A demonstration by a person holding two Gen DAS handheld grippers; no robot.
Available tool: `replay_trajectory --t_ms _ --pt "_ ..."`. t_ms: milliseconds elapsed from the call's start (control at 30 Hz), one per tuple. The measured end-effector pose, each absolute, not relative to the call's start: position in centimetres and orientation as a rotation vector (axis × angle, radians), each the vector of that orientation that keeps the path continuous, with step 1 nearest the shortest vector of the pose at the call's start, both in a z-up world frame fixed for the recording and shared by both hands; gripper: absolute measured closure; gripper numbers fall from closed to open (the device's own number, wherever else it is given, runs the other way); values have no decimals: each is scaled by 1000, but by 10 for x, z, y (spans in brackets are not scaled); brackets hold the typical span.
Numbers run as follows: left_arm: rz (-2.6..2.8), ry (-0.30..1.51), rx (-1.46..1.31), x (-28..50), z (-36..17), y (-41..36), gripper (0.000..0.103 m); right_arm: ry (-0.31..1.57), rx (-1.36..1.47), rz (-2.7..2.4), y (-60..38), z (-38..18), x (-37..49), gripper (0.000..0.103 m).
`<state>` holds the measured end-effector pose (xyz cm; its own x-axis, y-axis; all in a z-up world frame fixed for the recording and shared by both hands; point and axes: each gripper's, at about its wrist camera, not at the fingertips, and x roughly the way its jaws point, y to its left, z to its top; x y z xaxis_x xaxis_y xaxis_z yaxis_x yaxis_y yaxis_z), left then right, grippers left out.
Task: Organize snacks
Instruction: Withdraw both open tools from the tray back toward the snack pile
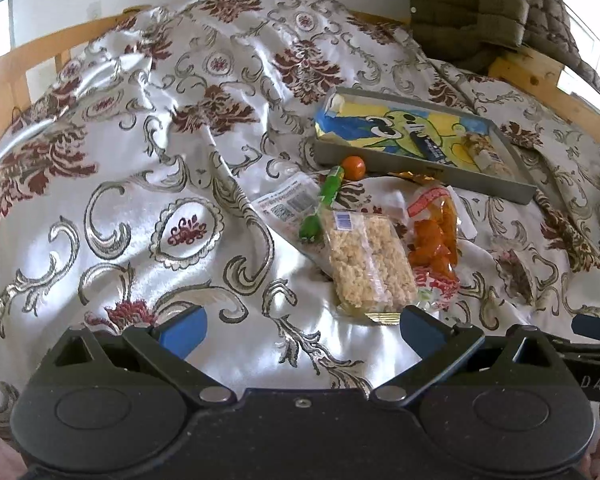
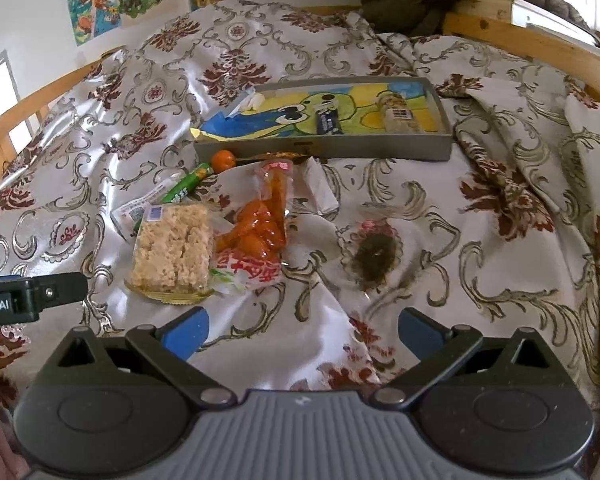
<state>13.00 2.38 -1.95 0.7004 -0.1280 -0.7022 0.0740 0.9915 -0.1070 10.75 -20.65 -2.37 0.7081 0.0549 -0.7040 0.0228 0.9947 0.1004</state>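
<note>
Right now both hand-held grippers, left [image 1: 300,330] and right [image 2: 300,330], hover wide open and empty above the bed's patterned cover [image 2: 480,240]. Ahead, the rice-crisp pack [image 2: 172,254] lies lengthwise away from them, overlapping an orange snack bag [image 2: 260,228]. The green stick [image 2: 188,186] slants toward the grey tray [image 2: 324,148]; its labels are unreadable.

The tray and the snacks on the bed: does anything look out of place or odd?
Yes. Most snacks lie in a loose pile on the bedspread in front of the tray, not inside it. The tray's cartoon lining is crumpled up over its left end.
</note>
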Motion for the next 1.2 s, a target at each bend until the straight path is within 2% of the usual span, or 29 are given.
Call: replay_trajectory --t_ms 300,700,1200 --pt "-126 799 -92 144 -24 23 1 786 45 42 -200 -26 119 0" --pt "-218 724 123 172 -25 -5 1 762 23 24 -209 -27 145 0" --pt "-224 751 110 190 -32 -6 1 742 -41 39 -206 -37 168 0"
